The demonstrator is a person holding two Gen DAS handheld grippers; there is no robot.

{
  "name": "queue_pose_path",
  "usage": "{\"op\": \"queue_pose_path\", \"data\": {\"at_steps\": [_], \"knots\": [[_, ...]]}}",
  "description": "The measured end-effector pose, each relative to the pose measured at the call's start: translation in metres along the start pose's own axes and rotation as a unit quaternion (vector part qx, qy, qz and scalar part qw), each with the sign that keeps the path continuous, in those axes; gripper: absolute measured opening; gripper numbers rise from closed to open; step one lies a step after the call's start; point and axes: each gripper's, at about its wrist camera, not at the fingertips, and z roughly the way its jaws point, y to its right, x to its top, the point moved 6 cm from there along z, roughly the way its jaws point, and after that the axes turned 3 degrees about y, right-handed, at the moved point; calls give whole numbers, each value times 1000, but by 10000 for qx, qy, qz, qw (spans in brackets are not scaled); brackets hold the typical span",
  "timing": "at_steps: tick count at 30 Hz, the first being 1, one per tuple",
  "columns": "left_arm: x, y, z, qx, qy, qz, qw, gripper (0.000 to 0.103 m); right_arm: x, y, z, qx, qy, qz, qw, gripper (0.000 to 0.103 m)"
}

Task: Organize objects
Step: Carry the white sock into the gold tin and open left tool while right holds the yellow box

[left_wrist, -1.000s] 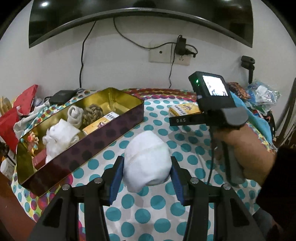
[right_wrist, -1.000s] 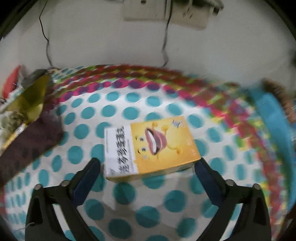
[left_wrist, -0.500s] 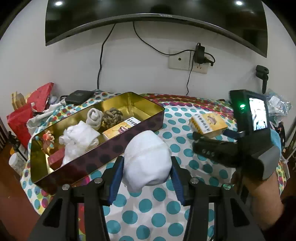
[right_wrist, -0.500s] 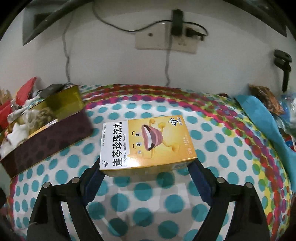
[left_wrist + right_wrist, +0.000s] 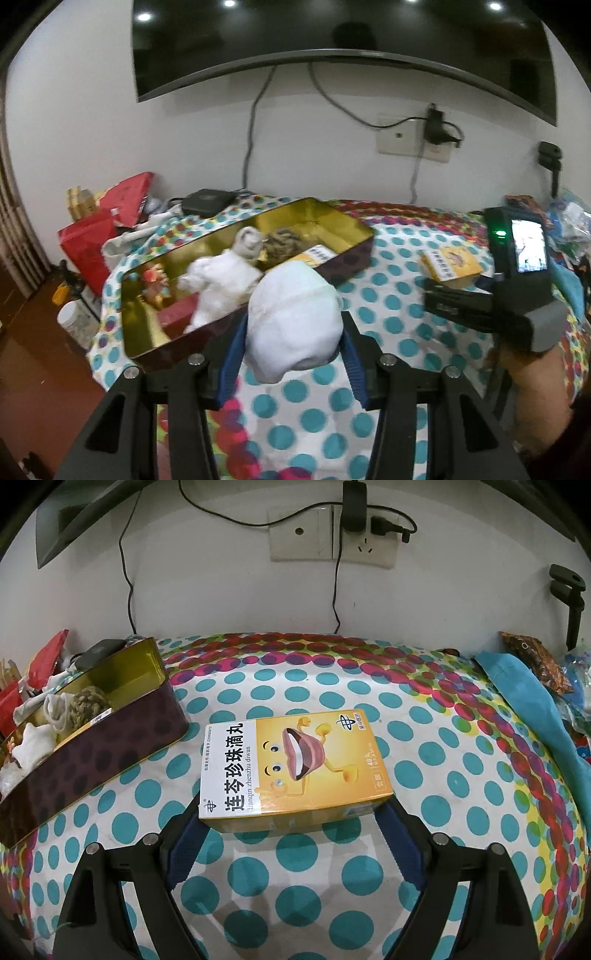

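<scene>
My left gripper (image 5: 291, 343) is shut on a white rolled sock (image 5: 293, 321) and holds it above the dotted tablecloth, just right of the gold tin box (image 5: 332, 218). The tin holds white socks, a rope ball and a small yellow box. My right gripper (image 5: 291, 812) is shut on an orange and white medicine box (image 5: 291, 760) and holds it level above the cloth, right of the tin (image 5: 92, 746). The right gripper with the box also shows in the left wrist view (image 5: 480, 295).
Red bags (image 5: 107, 218) and a black device (image 5: 207, 201) lie behind the tin at the left. A blue cloth (image 5: 524, 698) and snack packets (image 5: 535, 661) lie at the table's right edge. A wall socket with cables (image 5: 332, 531) is behind.
My left gripper has risen and drawn back with the sock, and the tin now lies further left and below. My right gripper closed on the medicine box and lifted it.
</scene>
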Motion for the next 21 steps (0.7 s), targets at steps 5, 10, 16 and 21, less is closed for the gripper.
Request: {"op": "queue_pose_path", "data": {"at_steps": [5, 10, 16, 21], "knots": [[1, -25, 8, 263, -47, -170, 9995, 49, 0, 3, 1, 40, -47, 80, 9999, 86], [3, -55, 26, 558, -144, -376, 9976, 49, 0, 3, 1, 84, -52, 120, 9999, 86], [1, -79, 46, 748, -256, -541, 9954, 49, -2, 1, 2, 117, -124, 103, 9998, 86], [3, -91, 57, 835, -276, -622, 9942, 49, -2, 0, 4, 126, -136, 73, 9998, 86]]}}
